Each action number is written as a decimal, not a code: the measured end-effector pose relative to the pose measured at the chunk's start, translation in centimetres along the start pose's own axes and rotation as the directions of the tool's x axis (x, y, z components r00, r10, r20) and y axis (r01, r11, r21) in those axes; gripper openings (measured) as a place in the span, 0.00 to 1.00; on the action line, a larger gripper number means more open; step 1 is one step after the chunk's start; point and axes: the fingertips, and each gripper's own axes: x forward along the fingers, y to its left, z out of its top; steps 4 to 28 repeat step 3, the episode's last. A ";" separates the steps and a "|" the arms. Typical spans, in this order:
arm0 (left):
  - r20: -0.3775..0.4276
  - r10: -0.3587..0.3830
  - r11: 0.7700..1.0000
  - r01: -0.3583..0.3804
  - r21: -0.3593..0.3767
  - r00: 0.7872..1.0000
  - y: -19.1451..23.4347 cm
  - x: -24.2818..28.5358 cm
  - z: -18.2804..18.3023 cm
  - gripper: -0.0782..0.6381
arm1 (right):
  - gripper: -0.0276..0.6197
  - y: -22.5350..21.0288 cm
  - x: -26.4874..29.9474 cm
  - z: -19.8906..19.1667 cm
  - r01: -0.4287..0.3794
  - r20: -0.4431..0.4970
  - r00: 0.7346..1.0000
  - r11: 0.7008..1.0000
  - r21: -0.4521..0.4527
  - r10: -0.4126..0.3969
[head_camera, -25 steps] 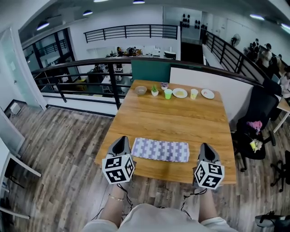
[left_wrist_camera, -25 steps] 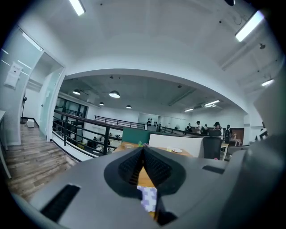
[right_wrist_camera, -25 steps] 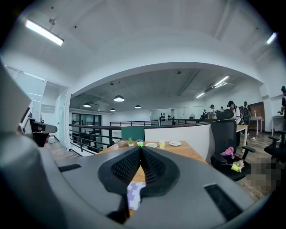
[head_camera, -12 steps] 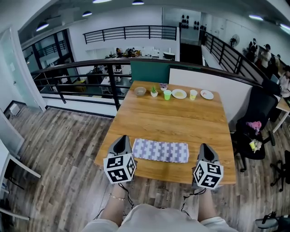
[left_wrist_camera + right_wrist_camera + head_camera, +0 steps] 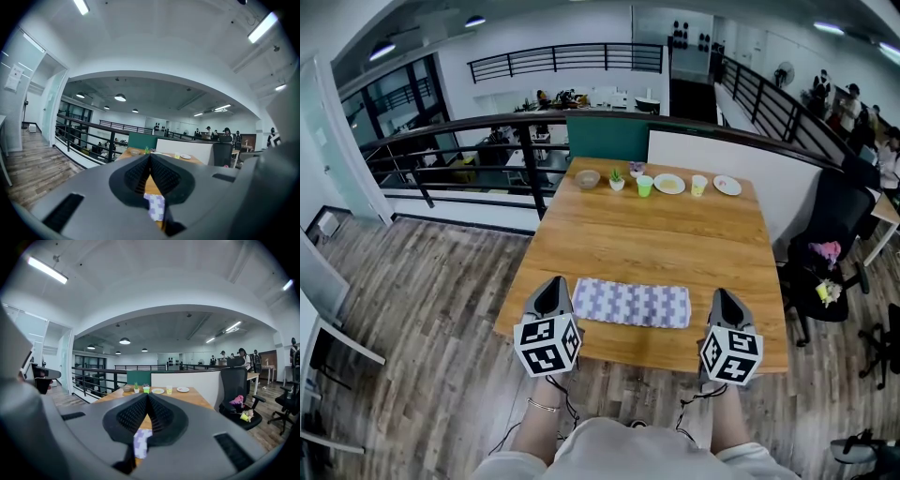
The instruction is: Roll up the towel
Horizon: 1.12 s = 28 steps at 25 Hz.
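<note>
Left claw (image 5: 551, 283) and right claw (image 5: 719, 294) are both pressed together, empty, flanking the flat towel (image 5: 633, 304) on the tabletop (image 5: 656, 239), so I'd guess pinching an end comes next.

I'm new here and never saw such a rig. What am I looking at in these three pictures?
No robot here: a person holds a two-jaw gripper in each hand. The head view looks down from a camera on their head; the other two views look along each gripper's jaws. On the light wooden table lies a flat purple-and-white checked towel, with small dishes and cups along the far edge. The left gripper and right gripper flank the towel, jaws together, holding nothing.
</note>
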 end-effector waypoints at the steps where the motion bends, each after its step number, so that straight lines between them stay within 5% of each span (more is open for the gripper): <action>1: -0.001 -0.001 1.000 0.001 0.002 1.000 -0.1 0.0 0.1 0.11 | 0.04 0.0 0.0 0.1 0.001 0.000 1.000 1.000 -0.001 -0.001; 28: -0.003 -0.002 1.000 0.002 0.006 1.000 -0.2 0.1 0.2 0.11 | 0.04 -0.1 0.0 0.3 0.003 0.000 1.000 1.000 -0.003 -0.003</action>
